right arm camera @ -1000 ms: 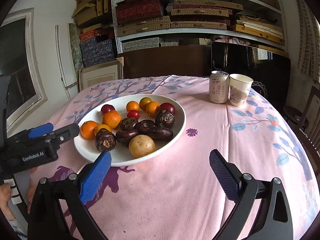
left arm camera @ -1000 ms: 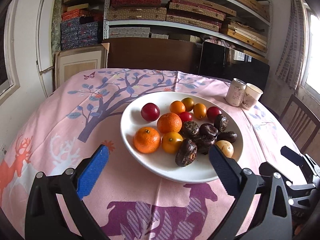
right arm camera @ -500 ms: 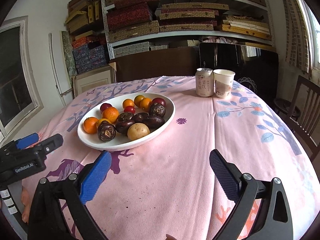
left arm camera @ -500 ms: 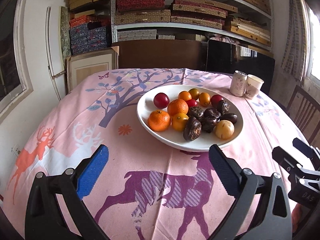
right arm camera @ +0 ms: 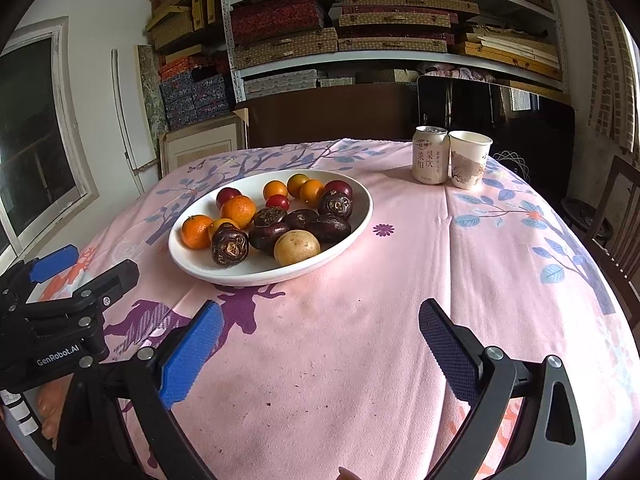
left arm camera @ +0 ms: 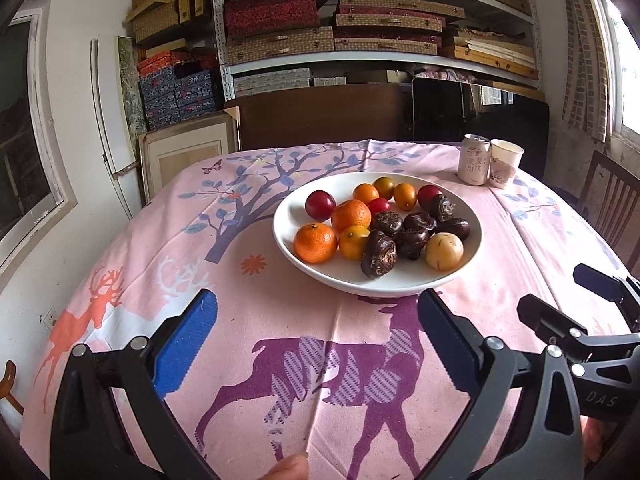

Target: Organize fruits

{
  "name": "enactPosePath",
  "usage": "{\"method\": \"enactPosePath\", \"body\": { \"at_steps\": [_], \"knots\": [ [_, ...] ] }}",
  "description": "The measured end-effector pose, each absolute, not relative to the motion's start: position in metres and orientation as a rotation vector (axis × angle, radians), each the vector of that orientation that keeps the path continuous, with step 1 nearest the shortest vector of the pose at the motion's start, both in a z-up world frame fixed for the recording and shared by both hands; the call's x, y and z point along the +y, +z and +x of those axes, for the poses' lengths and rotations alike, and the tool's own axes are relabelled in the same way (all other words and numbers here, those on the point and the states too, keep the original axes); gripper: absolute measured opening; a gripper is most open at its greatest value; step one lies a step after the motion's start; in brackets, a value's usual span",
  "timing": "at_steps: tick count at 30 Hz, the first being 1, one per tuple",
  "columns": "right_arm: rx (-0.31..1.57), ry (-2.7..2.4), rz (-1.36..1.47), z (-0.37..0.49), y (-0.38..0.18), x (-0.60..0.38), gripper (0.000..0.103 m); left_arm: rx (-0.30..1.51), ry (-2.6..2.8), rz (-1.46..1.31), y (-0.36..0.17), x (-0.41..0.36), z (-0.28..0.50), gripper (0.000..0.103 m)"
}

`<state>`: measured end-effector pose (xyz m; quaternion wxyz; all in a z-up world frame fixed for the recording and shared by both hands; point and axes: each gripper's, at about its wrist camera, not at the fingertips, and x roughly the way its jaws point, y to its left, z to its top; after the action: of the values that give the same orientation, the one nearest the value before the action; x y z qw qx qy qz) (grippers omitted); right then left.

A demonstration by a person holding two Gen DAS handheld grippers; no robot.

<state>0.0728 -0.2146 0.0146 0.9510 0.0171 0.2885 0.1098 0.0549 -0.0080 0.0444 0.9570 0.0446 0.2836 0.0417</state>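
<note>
A white plate (left arm camera: 289,216) on the pink tablecloth holds mandarins (left arm camera: 315,242), small orange fruits, red plums (left arm camera: 320,205), dark water chestnuts (left arm camera: 378,254) and one pale round fruit (left arm camera: 444,251). My left gripper (left arm camera: 316,304) hovers open just short of the plate's near rim, with nothing between its blue pads. The right wrist view shows the same plate (right arm camera: 360,220) ahead and to the left. There my right gripper (right arm camera: 322,312) is open and empty over bare cloth. Each gripper shows in the other's view: the right gripper (left arm camera: 548,289) and the left gripper (right arm camera: 105,261).
A drink can (right arm camera: 430,154) and a paper cup (right arm camera: 468,160) stand together at the far right of the table. A wooden chair (left arm camera: 612,208) is beside the table's right edge. Shelves of stacked boxes (left arm camera: 360,20) fill the wall behind.
Both grippers have drawn back from the plate toward the near side of the table, most of it in the first half second. Both stayed open and no fruit has moved.
</note>
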Motion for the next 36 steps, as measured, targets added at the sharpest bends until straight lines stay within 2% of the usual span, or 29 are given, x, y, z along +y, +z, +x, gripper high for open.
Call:
{"method": "enactPosePath", "body": {
  "at_steps": [36],
  "knots": [
    [0.614,0.26,0.034,0.0735,0.0113,-0.2109,0.099,0.586,0.06,0.093,0.041,-0.0143,0.0548,0.098]
  ]
}}
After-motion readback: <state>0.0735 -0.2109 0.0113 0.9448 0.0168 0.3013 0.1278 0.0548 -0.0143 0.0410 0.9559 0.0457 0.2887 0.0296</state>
